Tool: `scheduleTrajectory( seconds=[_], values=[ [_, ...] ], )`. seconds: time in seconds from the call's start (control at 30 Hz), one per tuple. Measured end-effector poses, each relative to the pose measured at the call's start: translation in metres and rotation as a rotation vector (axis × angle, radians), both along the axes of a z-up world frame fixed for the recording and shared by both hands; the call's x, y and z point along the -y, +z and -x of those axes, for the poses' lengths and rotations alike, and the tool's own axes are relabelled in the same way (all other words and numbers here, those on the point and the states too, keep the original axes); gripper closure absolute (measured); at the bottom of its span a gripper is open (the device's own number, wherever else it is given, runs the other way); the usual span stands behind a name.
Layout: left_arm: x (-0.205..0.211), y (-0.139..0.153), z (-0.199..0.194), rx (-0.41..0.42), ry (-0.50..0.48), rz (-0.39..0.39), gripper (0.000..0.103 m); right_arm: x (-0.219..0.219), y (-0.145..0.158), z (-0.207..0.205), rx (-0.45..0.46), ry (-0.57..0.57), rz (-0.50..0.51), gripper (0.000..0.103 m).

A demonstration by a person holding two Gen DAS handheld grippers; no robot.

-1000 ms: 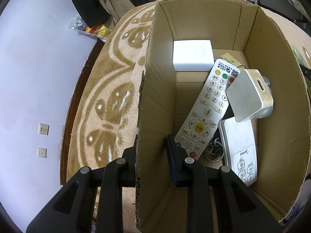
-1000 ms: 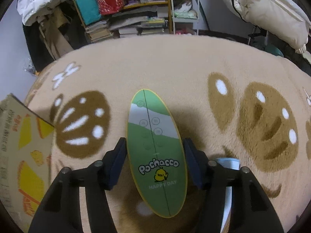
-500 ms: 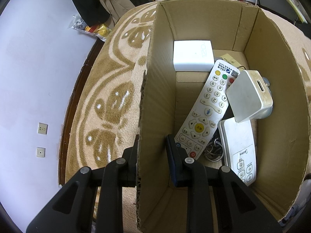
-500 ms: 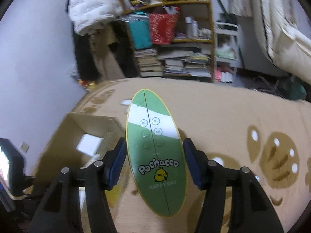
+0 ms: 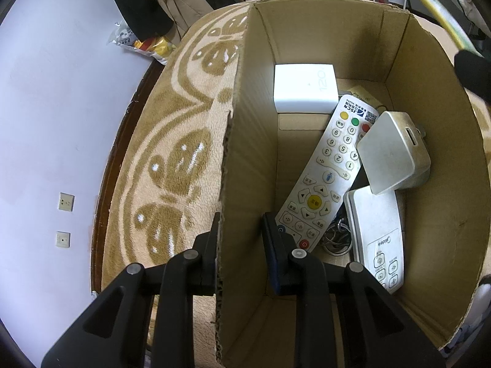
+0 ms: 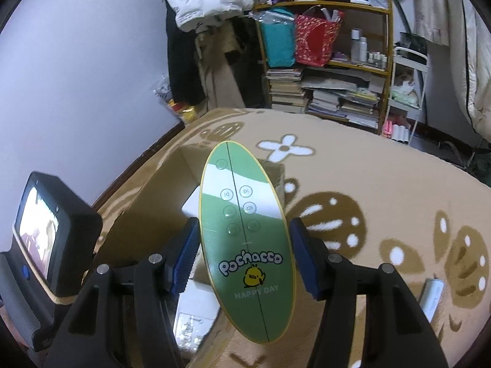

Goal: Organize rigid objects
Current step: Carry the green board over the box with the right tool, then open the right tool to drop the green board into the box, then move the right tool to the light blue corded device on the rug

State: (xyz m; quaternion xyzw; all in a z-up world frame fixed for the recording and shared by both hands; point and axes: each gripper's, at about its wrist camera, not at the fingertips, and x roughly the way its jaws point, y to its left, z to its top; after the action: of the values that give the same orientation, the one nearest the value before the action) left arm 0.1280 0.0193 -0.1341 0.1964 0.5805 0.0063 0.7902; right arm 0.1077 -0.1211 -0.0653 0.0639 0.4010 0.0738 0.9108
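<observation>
Moved: right tongs (image 6: pixel 242 245) have swung from the patterned blanket (image 6: pixel 368 184) to above the cardboard box (image 6: pixel 147 214).
Right tongs: clamped on the green oval remote (image 6: pixel 245 239).
Left tongs (image 5: pixel 242 245): closed on the cardboard box (image 5: pixel 245 153) wall, unmoved.
Inside box: white remote (image 5: pixel 325 178), white cube (image 5: pixel 303 87), grey adapter (image 5: pixel 396 156), Midea remote (image 5: pixel 377 233).

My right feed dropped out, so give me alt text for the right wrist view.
The right gripper holds a green oval Pochacco remote above the open cardboard box on a beige patterned blanket. The left gripper's camera unit sits at left; cluttered shelves stand behind.
</observation>
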Motion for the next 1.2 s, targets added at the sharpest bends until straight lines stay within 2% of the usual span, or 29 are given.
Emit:
scheduleTrajectory(
  seconds=[0.4,0.47,0.5,0.57,0.83,1.2],
  values=[
    [-0.001,-0.001,-0.001,-0.001,0.001,0.006,0.079,-0.016,-0.006,0.005,-0.025,0.065,-0.005,0.04],
    [-0.001,-0.002,-0.001,-0.002,0.001,0.005,0.079,-0.012,-0.004,0.004,-0.026,0.06,-0.026,0.036],
    [-0.001,-0.002,-0.001,-0.001,0.001,0.004,0.079,-0.01,-0.003,0.005,-0.023,0.048,-0.032,0.032],
    [0.0,-0.002,-0.001,-0.001,0.001,0.004,0.079,-0.003,-0.001,0.007,-0.007,0.018,-0.028,0.019],
    [0.0,-0.002,0.0,-0.001,-0.002,-0.001,0.079,0.039,0.0,0.006,0.003,-0.159,-0.001,0.003],
    [0.002,-0.003,0.001,0.002,-0.009,-0.012,0.079,0.111,-0.013,0.012,-0.042,-0.387,0.041,0.002]
  ],
)
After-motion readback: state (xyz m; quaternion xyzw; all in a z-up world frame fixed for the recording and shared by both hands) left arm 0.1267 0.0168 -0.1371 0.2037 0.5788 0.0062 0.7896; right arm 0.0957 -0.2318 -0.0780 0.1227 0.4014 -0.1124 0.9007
